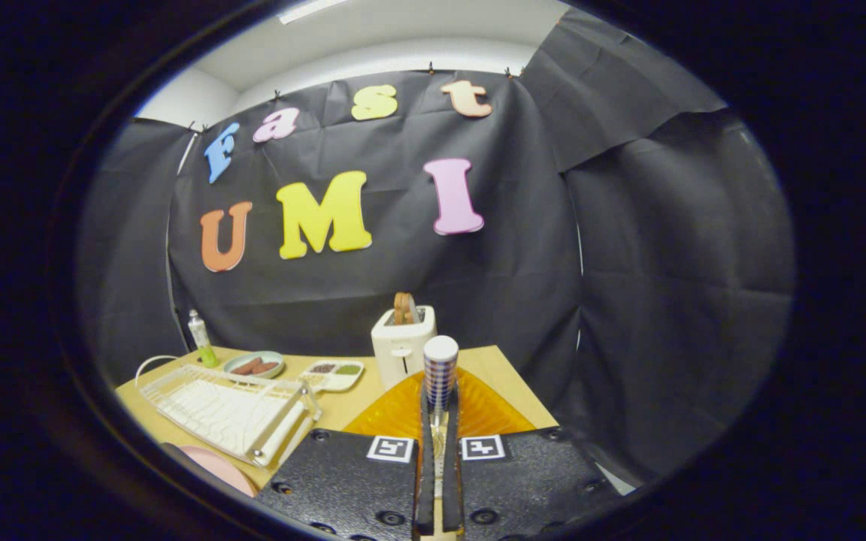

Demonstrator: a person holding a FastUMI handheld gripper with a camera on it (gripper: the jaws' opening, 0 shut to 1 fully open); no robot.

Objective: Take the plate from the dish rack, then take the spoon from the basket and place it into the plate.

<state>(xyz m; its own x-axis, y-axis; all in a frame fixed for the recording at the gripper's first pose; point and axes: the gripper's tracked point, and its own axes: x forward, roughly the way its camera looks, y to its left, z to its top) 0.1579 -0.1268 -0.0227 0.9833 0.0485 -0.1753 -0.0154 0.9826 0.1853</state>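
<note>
My gripper [439, 421] is shut on a spoon [440, 372], both fingers pressing on its thin metal stem. The spoon's thick blue-and-white checked handle with a white end sticks up just above the fingertips. Directly behind and beneath it lies the ribbed orange basket [478, 409]. The white wire dish rack [230, 409] stands on the wooden table to the left of the fingers. A pink plate [215, 466] lies flat on the table at the rack's near corner, left of the gripper and partly cut off.
A white toaster [401, 347] with bread in it stands behind the basket. Left of it are a small divided tray [334, 373], a dish of food [254, 364] and a green bottle [202, 340]. The table's right edge [531, 394] runs close to the basket.
</note>
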